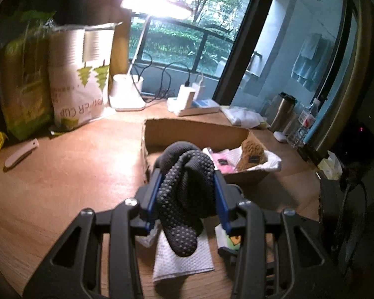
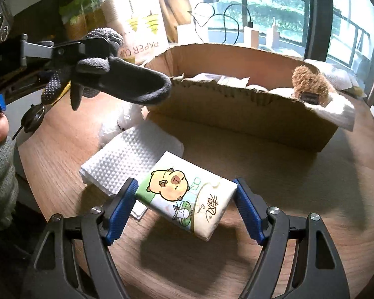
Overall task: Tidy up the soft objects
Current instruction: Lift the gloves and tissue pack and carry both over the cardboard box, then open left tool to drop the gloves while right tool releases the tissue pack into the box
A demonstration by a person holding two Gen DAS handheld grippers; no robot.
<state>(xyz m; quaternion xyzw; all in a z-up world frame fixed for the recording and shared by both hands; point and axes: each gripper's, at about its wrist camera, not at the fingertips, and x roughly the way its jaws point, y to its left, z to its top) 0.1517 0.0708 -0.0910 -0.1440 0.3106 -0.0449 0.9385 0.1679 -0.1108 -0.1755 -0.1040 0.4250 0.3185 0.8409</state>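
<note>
Tongs first: our left tongs (image 1: 187,196) are pinching a dark grey dotted grip glove (image 1: 184,199) between the blue pads, the bunched knit bulging above them and a finger end drooping below. We read the high, clear hold as a carry toward the cardboard box (image 2: 236,114), since the glove hangs above the counter (image 1: 74,174) just short of the box's near wall in the right wrist view. Our right tongs (image 2: 185,209) stand spread on either side of a tissue pack (image 2: 187,196) printed with a cartoon capybara; the left pad is right at the pack's edge (whether it touches we cannot tell), the other is clear of it, so we judge this a grasp lined up but not made.

A brown plush toy (image 2: 309,82) already sits at the box's far end on white paper, with a pink packet (image 1: 222,162) beside it, which suggests the box is where soft things go. A folded embossed paper towel (image 2: 132,157) lies flat on the counter, its corner under the tissue pack.

Our counter is warm wood-grain, lit by a white desk lamp (image 1: 127,92). Bagged paper cups (image 1: 79,79) lean at the back, beside a power strip (image 1: 194,104) with chargers, and a railed window looks onto trees.
</note>
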